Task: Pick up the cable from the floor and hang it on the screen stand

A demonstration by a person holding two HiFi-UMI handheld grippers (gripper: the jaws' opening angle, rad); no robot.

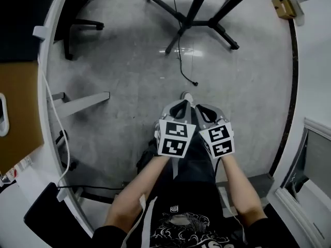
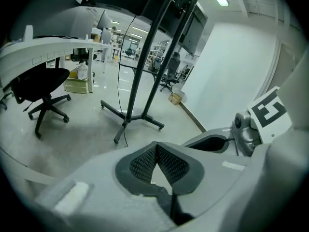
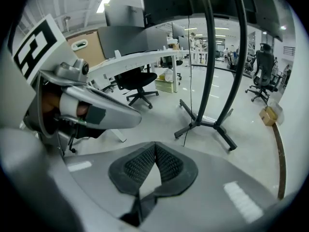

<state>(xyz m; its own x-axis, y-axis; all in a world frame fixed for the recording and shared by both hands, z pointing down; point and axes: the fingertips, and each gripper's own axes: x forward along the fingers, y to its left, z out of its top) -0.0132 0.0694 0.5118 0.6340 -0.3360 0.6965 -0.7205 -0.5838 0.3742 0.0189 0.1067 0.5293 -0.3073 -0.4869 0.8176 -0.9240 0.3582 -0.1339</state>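
**Left gripper (image 1: 181,105) and right gripper (image 1: 206,111): jaws pressed together, empty**

The cable (image 1: 180,61) trails over the floor (image 1: 124,71), its end lying just ahead of both grippers; the screen stand (image 1: 192,15) spreads its legs beyond.

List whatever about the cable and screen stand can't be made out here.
1. The screen stand: the head view's top edge cuts off its upper part.
2. The cable: its upper end leaves the head view at the top edge.
3. The cable's plug: too small in the head view to identify.
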